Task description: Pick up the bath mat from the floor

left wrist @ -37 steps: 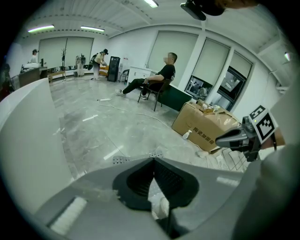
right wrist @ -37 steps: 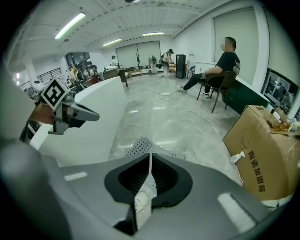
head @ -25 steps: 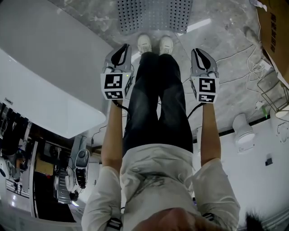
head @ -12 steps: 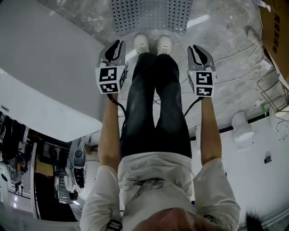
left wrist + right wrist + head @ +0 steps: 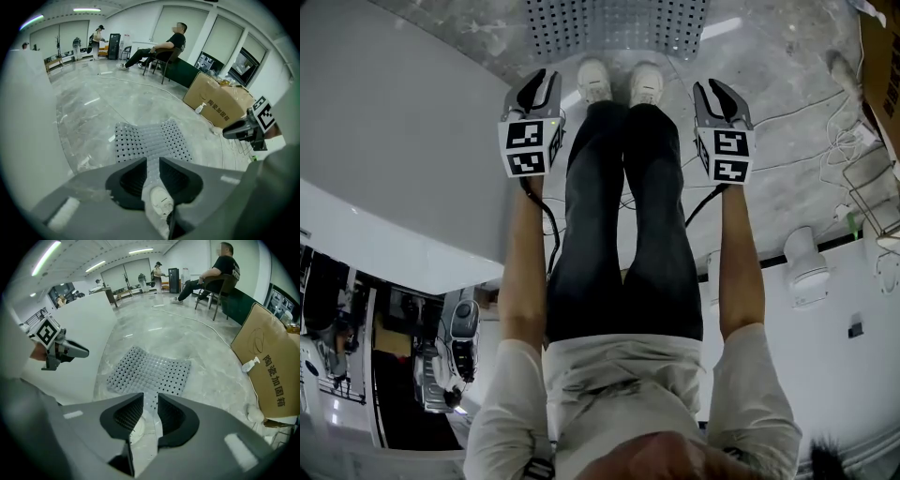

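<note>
The bath mat (image 5: 619, 23) is a pale grey sheet full of small holes, lying flat on the marble floor just past the person's white shoes (image 5: 619, 82). My left gripper (image 5: 534, 80) hangs beside the left shoe and my right gripper (image 5: 722, 89) beside the right one, both pointing steeply down, above the floor and short of the mat. In the left gripper view the mat (image 5: 150, 143) lies beyond the left gripper (image 5: 151, 161). The right gripper view shows the mat (image 5: 150, 371) ahead of the right gripper (image 5: 150, 397). Both pairs of jaws have just been opening; a narrow gap shows, with nothing between them.
A large white bathtub-like body (image 5: 394, 141) runs along the left. Cardboard boxes (image 5: 269, 366) and a spray bottle (image 5: 251, 364) stand right of the mat. Cables (image 5: 806, 122) trail over the floor at right. A person sits on a chair (image 5: 164, 47) far behind.
Both grippers have sunk toward the floor and now sit level with the shoes, closer to the mat's near edge. The person has bent further down.
</note>
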The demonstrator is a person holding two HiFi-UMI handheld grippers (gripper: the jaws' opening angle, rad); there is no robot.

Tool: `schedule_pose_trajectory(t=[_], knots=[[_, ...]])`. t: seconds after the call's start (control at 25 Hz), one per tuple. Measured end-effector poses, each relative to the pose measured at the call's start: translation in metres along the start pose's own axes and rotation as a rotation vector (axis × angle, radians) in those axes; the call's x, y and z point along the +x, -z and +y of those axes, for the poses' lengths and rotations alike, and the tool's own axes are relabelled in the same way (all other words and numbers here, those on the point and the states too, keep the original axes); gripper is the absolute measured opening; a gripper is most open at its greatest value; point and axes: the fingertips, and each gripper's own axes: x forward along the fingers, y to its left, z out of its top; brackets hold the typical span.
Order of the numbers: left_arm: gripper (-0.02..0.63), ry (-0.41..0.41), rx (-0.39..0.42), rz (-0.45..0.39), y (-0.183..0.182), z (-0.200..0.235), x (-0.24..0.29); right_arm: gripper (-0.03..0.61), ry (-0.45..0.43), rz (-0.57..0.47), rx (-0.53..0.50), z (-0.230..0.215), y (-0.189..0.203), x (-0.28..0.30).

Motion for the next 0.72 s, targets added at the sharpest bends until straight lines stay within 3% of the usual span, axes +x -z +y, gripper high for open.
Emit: schedule_pose_trajectory(t=[0.44, 0.72], knots=[[0.115, -0.023, 0.032, 0.056, 0.044, 0.024, 0.052, 0.161, -0.003, 0.041, 0.014, -0.017, 0.043, 0.059], [0.124, -0.038, 0.023, 0.076, 0.065, 0.036, 0.088, 0.169, -0.016, 0.061, 0.027, -0.024, 0.066, 0.097]])
